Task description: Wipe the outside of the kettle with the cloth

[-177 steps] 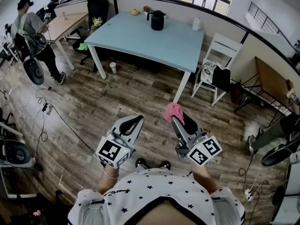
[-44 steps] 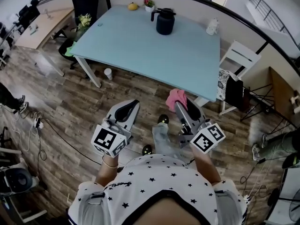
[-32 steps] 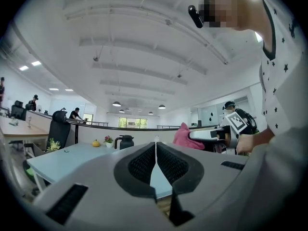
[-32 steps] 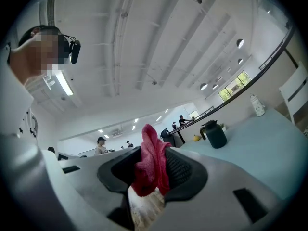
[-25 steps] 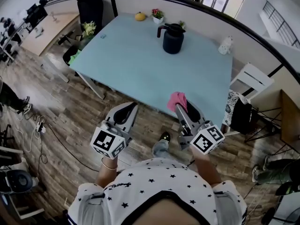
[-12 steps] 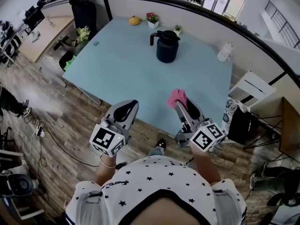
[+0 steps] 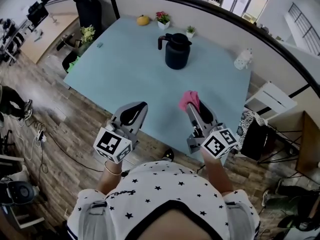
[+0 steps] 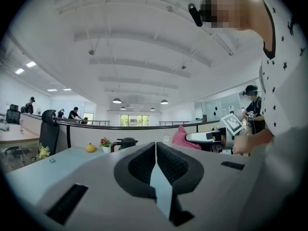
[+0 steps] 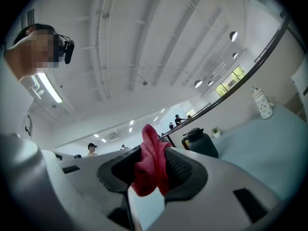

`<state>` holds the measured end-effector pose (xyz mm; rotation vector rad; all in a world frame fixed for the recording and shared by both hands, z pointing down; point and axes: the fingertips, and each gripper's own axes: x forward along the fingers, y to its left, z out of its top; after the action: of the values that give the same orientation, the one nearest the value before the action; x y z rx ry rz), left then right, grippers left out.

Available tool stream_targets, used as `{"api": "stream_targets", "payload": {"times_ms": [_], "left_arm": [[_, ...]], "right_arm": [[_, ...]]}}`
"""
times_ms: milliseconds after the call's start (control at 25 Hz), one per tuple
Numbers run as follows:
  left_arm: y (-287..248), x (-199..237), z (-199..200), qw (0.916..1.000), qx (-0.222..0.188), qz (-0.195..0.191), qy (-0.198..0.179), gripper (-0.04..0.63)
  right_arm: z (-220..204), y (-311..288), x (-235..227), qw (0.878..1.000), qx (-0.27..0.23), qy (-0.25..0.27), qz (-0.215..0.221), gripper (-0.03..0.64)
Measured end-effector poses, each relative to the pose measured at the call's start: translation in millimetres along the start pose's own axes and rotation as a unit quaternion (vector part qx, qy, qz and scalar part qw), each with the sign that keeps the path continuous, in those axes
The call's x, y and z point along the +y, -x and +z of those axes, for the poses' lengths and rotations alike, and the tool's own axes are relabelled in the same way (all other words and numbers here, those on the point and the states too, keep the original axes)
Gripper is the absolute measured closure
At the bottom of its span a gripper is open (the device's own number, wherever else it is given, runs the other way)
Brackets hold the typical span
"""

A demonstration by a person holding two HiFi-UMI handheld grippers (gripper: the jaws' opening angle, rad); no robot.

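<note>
A dark kettle [image 7: 176, 51] with a handle on its left stands upright on the pale blue table [image 7: 130, 64], toward the back; it also shows in the left gripper view [image 8: 126, 143] and the right gripper view [image 9: 199, 143]. My right gripper [image 7: 192, 105] is shut on a pink cloth [image 7: 188, 98], held over the table's near edge, well short of the kettle. The cloth [image 9: 151, 160] bunches between the jaws. My left gripper [image 7: 134, 112] hovers over the near edge too, jaws shut with nothing between them [image 8: 155, 154].
At the table's back edge sit a small yellow fruit [image 7: 143, 20], a potted flower [image 7: 162, 19], a tiny plant [image 7: 190, 31] and a white spotted bottle [image 7: 243, 59]. A white chair [image 7: 270, 99] stands right of the table, a black office chair [image 7: 85, 6] at the far left.
The view has closed in on the table: the kettle is nearer and both grippers now hang over the table's near edge instead of the wooden floor. Both grips are unchanged.
</note>
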<state>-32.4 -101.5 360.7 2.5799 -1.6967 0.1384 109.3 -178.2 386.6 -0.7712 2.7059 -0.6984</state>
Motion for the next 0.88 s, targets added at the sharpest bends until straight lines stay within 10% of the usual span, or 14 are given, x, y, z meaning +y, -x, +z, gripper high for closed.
{"api": "stream_targets", "payload": {"times_ms": [440,880], "left_arm": [[-23,32,-1,1.0,0.0,-0.006,0.007,0.563],[-64,155,-6,0.9982,0.008,-0.058,0.014,0.563]], "right_arm": [[-3,-39,-31,0.999,0.015,0.015,-0.028,0.466],[1,-174,-61,0.986,0.028,0.12,-0.112,0.466]]}}
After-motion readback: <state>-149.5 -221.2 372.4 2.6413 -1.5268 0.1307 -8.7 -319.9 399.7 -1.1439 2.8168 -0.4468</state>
